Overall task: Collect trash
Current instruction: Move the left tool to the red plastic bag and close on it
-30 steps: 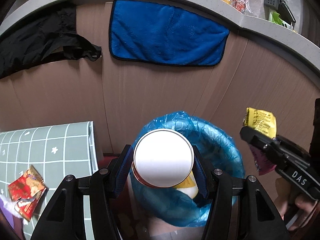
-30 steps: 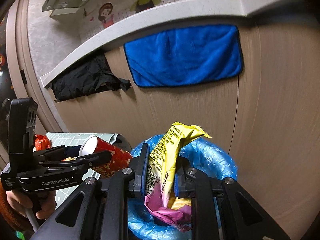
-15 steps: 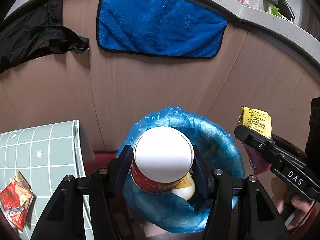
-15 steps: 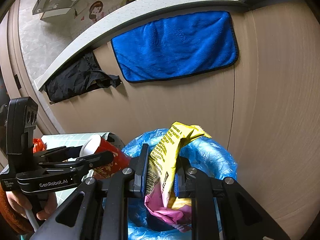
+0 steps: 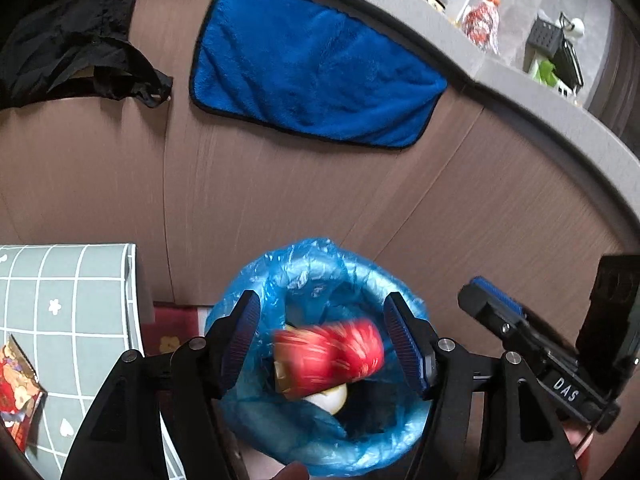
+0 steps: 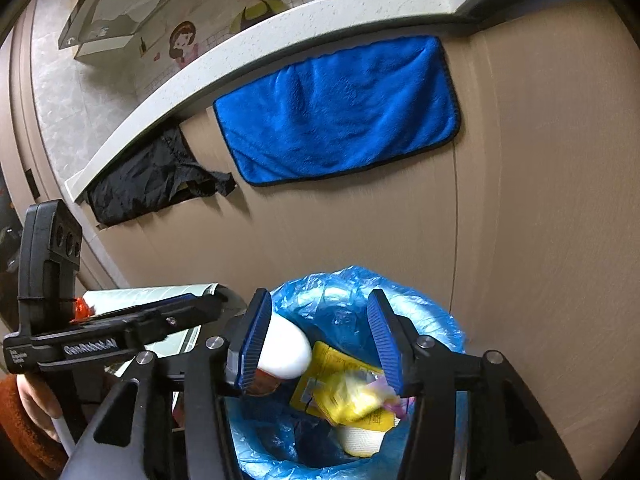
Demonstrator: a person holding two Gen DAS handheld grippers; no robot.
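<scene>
Two grippers hang over the same bin. Nearest in the left wrist view, the left gripper (image 5: 322, 338) has its jaws spread wide, and they have just been opening; the red paper cup (image 5: 330, 356) is between them but touches neither pad. It is blurred, lies on its side and is over the mouth of the bin. Its wall is red with some gold print and its inside is white. In the right wrist view the right gripper (image 6: 318, 342) also has its jaws apart, just opened, and nothing is pinched. The yellow wrapper (image 6: 346, 394) is below them inside the bin, crumpled, with small dark print and a bit of pink at its edge. The white mouth of the cup shows just beside the left pad there. The bin (image 5: 404, 436) is round and lined with a thin blue plastic bag. To its left is a green mat (image 5: 68, 280) with white lines, and a red packet (image 5: 16, 396) lies on it. Farther away, a blue towel (image 5: 312, 76) and a black cloth (image 5: 76, 56) hang on the brown cabinet front under a grey counter (image 5: 540, 92)
</scene>
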